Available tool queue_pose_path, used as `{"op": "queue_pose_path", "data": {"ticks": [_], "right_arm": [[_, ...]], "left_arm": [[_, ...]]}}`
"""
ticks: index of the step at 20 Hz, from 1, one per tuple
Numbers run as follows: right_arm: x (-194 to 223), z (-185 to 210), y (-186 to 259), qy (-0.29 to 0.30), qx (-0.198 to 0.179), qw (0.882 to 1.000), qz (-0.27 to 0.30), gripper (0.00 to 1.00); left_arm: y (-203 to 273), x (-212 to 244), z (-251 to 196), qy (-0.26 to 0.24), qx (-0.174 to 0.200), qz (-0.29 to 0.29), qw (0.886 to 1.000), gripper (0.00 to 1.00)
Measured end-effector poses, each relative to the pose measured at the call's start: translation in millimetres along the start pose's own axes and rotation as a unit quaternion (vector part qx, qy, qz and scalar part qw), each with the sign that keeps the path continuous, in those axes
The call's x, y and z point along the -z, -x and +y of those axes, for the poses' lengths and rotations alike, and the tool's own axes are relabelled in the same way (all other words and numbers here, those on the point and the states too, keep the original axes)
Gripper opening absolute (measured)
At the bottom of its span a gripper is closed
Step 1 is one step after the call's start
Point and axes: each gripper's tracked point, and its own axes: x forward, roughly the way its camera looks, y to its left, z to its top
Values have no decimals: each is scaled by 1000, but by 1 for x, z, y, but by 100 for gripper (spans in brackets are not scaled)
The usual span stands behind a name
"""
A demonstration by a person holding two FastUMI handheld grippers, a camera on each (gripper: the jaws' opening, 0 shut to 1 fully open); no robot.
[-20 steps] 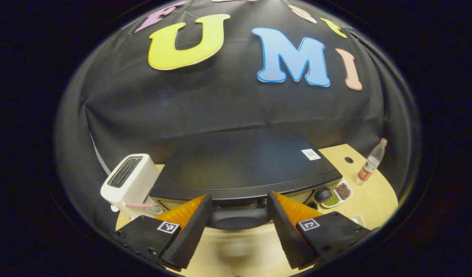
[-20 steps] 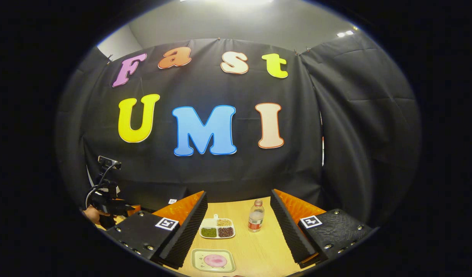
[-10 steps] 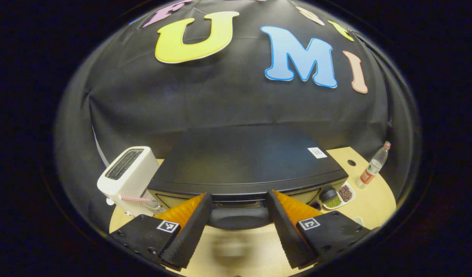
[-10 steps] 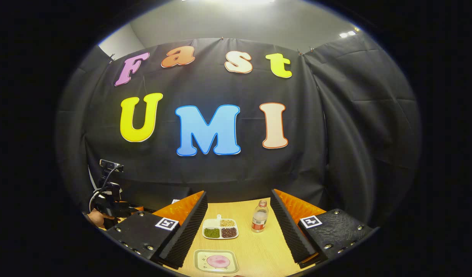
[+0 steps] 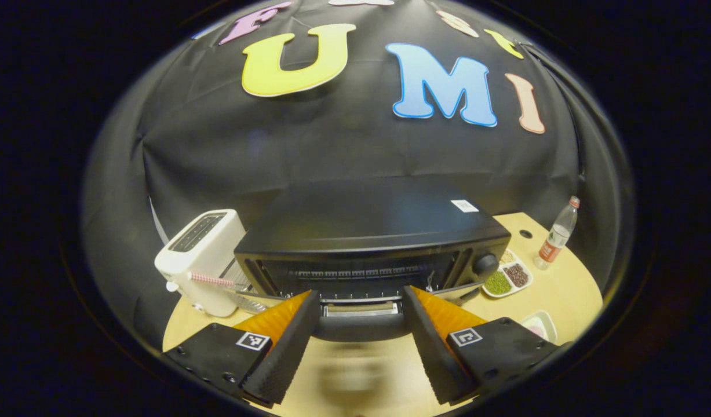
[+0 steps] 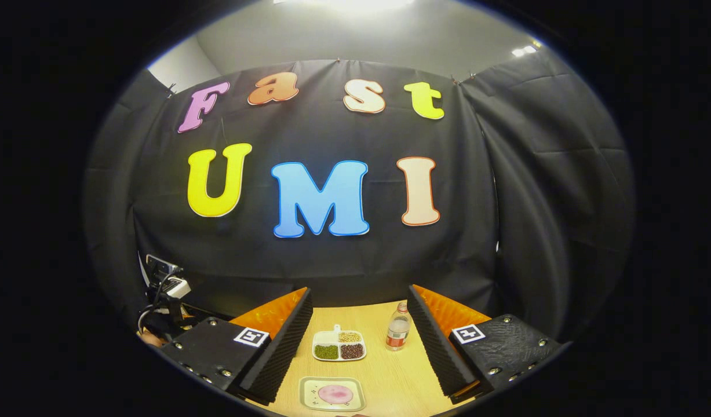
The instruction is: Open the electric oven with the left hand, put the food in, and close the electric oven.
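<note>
In the left gripper view, your white toaster [image 5: 201, 260] sits at the left of the frame, just beside the electric oven [image 5: 372, 231], which fills the middle. The oven's long axis runs across the frame, and its front faces you. Its door [image 5: 361, 304] hangs partly open, tipped toward you, so the rack and dark cavity show above its top edge. The door handle [image 5: 361, 325] lies crosswise between your left gripper [image 5: 360, 341] fingers; the jaws stand wide, and whether the pads press the handle's ends you cannot tell. Bare tabletop [image 5: 355, 382] lies below the handle, near the frame's bottom edge.

Right of the oven, a divided dish [image 5: 506, 278] holds green and dark beans, close to the oven's corner. A water bottle [image 5: 555, 237] stands upright farther right, near the table's rim.

In the right gripper view, your right gripper [image 6: 360, 341] hangs above the table with its jaws wide and nothing between them. Between the fingers, low in the frame, a small tray carries the pink food [image 6: 335, 394]. Above it sits the divided dish [image 6: 339, 346], with open wood around both.
</note>
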Motion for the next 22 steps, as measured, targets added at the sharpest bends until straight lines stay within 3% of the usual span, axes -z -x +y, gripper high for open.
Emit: {"op": "queue_pose_path", "data": {"ticks": [4,5,13,17,22], "right_arm": [[1,3,5,4,-6,1000,1,99],[2,2,5,7,-8,1000,2,99],[11,-3,9,1,-8,1000,16,99],[18,-8,12,5,-5,1000,26,99],[37,-11,9,2,-10,998,56,99]], "left_arm": [[13,27,-4,-5,-1,14,1000,100],[15,34,-5,-2,0,18,1000,97],[25,94,-7,27,5,76,997,96],[23,116,-6,-2,2,95,995,100],[47,59,-15,-4,10,30,999,100]]}}
